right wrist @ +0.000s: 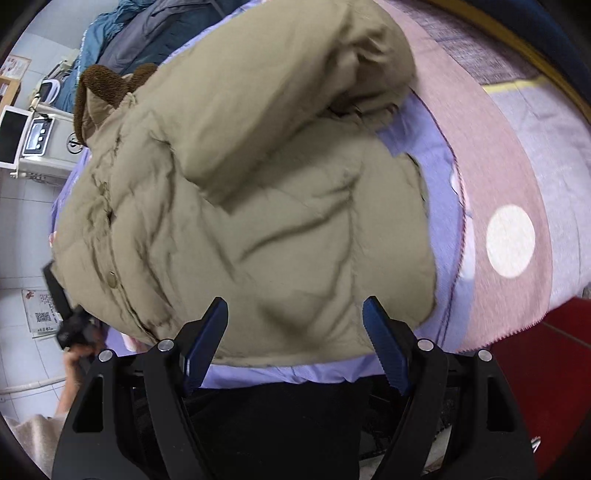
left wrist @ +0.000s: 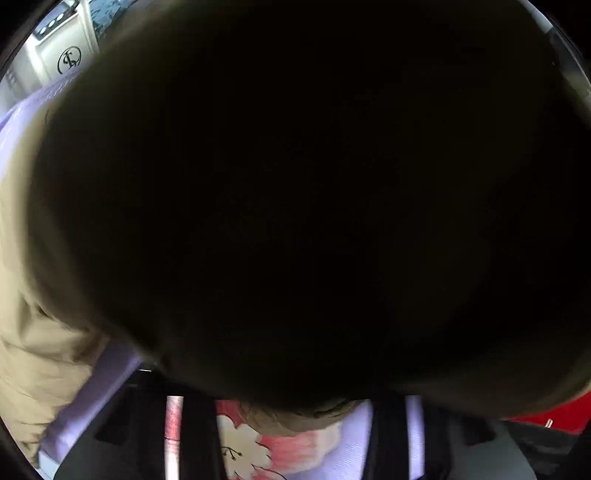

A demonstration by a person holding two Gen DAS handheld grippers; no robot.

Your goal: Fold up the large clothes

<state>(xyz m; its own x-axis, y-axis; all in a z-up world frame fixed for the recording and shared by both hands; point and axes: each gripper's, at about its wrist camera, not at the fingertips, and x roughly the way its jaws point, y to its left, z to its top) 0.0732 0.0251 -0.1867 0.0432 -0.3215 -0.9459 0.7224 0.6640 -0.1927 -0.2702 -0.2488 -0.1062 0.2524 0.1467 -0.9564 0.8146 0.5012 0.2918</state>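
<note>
A khaki puffer jacket with a brown fleece collar lies spread on a lilac sheet, one sleeve folded across its chest. My right gripper hangs open just above the jacket's near hem, nothing between its blue pads. My left gripper, held by a hand, sits at the jacket's left edge. In the left wrist view dark jacket cloth covers nearly the whole lens. A khaki fold is bunched between the left gripper's black fingers, whose tips are hidden under the cloth.
A pink blanket with a white dot lies right of the sheet, with red floor beyond its edge. More clothes are heaped at the far end. A white appliance stands at the left over a tiled floor.
</note>
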